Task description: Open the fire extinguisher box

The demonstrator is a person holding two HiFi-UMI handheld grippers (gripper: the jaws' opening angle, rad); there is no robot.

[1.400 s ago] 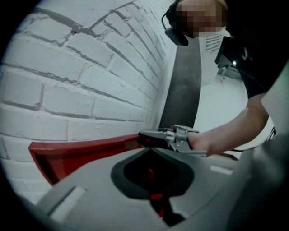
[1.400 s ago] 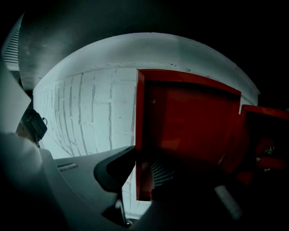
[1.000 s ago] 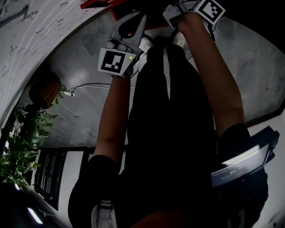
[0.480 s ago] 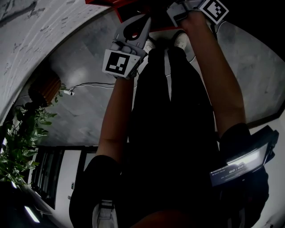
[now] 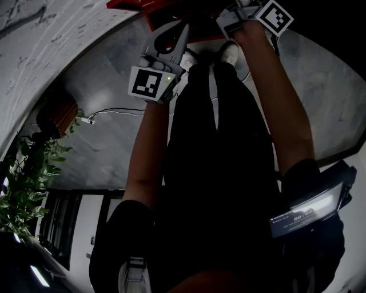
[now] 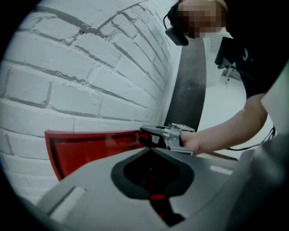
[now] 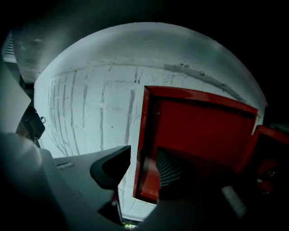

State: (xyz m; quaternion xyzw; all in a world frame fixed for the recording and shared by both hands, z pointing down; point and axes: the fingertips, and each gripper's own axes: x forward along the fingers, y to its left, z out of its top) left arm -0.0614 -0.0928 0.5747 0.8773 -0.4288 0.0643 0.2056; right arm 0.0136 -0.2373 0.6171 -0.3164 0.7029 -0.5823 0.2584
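The red fire extinguisher box (image 5: 171, 14) hangs on a white brick wall. Its red door (image 7: 198, 131) stands swung out, also visible in the left gripper view as a door (image 6: 90, 144) with a dark pane. My right gripper (image 7: 144, 167) has the door's free edge between its jaws. The jaws are opening, with a gap on the left side. Seen from the left gripper view, the right gripper (image 6: 156, 135) sits at that edge. My left gripper (image 6: 151, 151) hovers just in front of the door, shut and empty. The head view has the left gripper (image 5: 182, 31) and right gripper (image 5: 229, 14) at the top.
White brick wall (image 6: 81, 76) behind the box. Grey floor (image 5: 103, 114) with a white cable (image 5: 114, 110) and a potted plant (image 5: 28, 171) at the left. The person's legs and shoes (image 5: 229, 52) stand right under the box. A lit screen (image 5: 309, 209) hangs at the right hip.
Both grippers stay at the red box. The left one has shifted slightly up and to the right; the right hand has barely moved.
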